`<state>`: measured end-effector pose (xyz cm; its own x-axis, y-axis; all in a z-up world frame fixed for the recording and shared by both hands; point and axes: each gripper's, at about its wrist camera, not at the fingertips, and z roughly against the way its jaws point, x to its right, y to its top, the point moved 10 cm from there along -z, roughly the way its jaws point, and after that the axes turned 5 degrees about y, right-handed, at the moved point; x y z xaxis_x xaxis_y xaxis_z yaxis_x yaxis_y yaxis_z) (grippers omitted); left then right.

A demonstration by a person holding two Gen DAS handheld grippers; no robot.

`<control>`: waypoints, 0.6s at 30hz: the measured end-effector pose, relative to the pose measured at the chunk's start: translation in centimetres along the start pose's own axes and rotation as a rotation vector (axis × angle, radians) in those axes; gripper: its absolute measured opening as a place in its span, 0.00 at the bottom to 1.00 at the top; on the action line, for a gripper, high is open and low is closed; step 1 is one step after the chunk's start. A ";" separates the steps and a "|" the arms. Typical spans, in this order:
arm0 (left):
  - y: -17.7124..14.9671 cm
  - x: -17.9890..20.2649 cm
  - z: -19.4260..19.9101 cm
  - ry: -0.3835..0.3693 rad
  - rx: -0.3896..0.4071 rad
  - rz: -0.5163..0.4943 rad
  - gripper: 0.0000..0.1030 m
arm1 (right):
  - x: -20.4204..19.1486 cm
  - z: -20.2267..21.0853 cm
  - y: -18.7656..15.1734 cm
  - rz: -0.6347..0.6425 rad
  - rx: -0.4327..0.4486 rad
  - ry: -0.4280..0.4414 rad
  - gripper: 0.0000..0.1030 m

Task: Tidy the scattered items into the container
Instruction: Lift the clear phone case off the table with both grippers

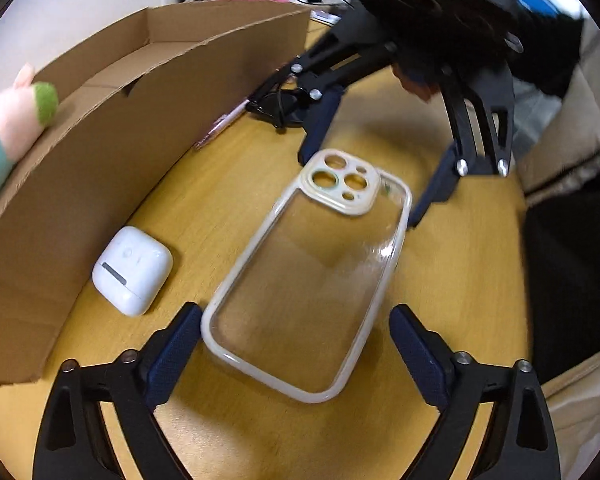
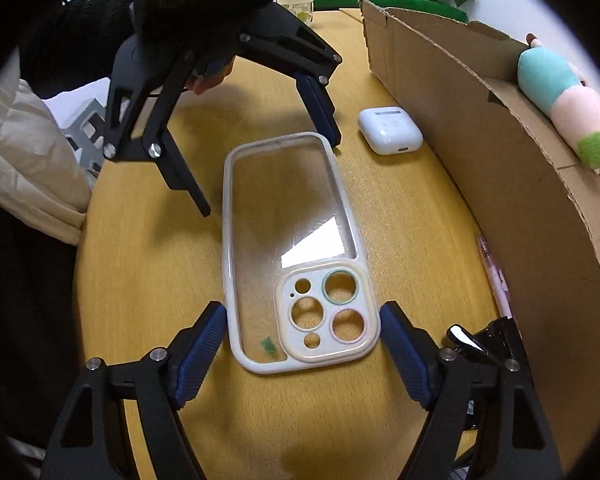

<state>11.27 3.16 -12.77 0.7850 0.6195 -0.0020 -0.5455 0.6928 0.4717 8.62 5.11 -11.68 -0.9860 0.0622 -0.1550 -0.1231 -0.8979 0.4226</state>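
Observation:
A clear phone case with a cream rim lies flat on the wooden table; it also shows in the right wrist view. My left gripper is open, its fingers either side of the case's bottom end. My right gripper is open, straddling the camera-cutout end. Each gripper shows in the other's view, the right one and the left one. A white earbud case lies beside the cardboard box. A pink pen lies along the box wall.
A plush toy leans over the box rim. A black clip lies near the pen. A paper cup and plants stand at the table's far end. Cream fabric hangs past the table edge.

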 end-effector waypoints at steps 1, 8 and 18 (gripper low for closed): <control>-0.1 0.0 0.1 0.001 -0.002 -0.005 0.87 | 0.0 0.1 -0.1 0.007 0.000 -0.002 0.76; 0.1 0.7 1.9 -0.010 0.010 -0.015 0.84 | -0.6 0.8 -0.4 0.033 -0.005 -0.002 0.75; 5.7 -2.8 7.4 0.073 0.072 -0.085 0.07 | 1.8 8.6 2.3 0.062 0.042 -0.079 0.75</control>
<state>8.13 2.63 -3.61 0.8027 0.5866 -0.1076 -0.4533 0.7174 0.5291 5.58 6.89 -3.35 -0.9974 0.0431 -0.0572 -0.0649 -0.8819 0.4669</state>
